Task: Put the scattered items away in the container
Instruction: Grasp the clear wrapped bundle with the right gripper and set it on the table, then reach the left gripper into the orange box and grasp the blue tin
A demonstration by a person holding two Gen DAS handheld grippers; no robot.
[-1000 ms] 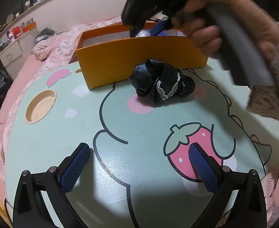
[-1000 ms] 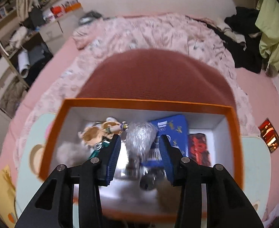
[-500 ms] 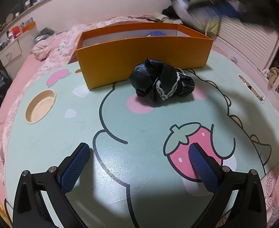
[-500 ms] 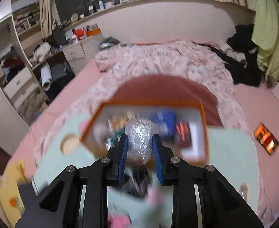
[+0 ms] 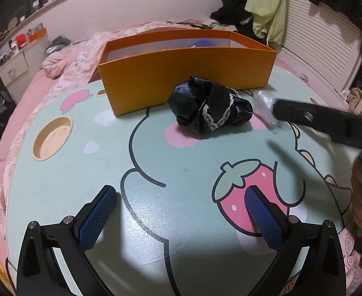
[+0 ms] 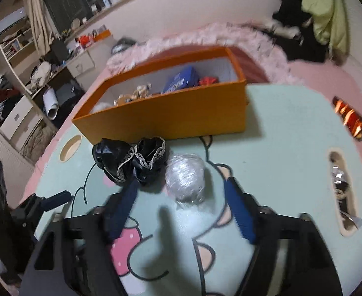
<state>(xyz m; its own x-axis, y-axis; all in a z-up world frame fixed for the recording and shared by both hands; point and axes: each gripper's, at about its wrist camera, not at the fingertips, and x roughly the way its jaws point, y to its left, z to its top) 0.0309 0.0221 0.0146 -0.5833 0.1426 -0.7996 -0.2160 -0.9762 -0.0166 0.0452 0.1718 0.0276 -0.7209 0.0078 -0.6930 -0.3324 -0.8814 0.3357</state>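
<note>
An orange box (image 5: 181, 69) (image 6: 168, 120) stands at the far side of the green cartoon table (image 5: 181, 162). In front of it lies a crumpled black cloth with lace trim (image 5: 210, 106) (image 6: 131, 162). Right of the cloth is a clear plastic-wrapped ball (image 5: 264, 108) (image 6: 184, 177). It sits between the fingers of my right gripper (image 6: 182, 185), whose jaws are opening, with a gap on either side of the ball. My left gripper (image 5: 181, 197) rests low over the table's near side, open and holding nothing.
Inside the box are a blue packet (image 6: 181, 79), a small plush toy (image 6: 136, 93) and a red item (image 6: 208, 81). The table has a round cup recess (image 5: 52, 138) at the left and a slot (image 6: 341, 192) at the right. A pink bed lies behind.
My right gripper came back from above the box to the table beside the black cloth with the wrapped ball, then spread its fingers off it. The left gripper stayed still.
</note>
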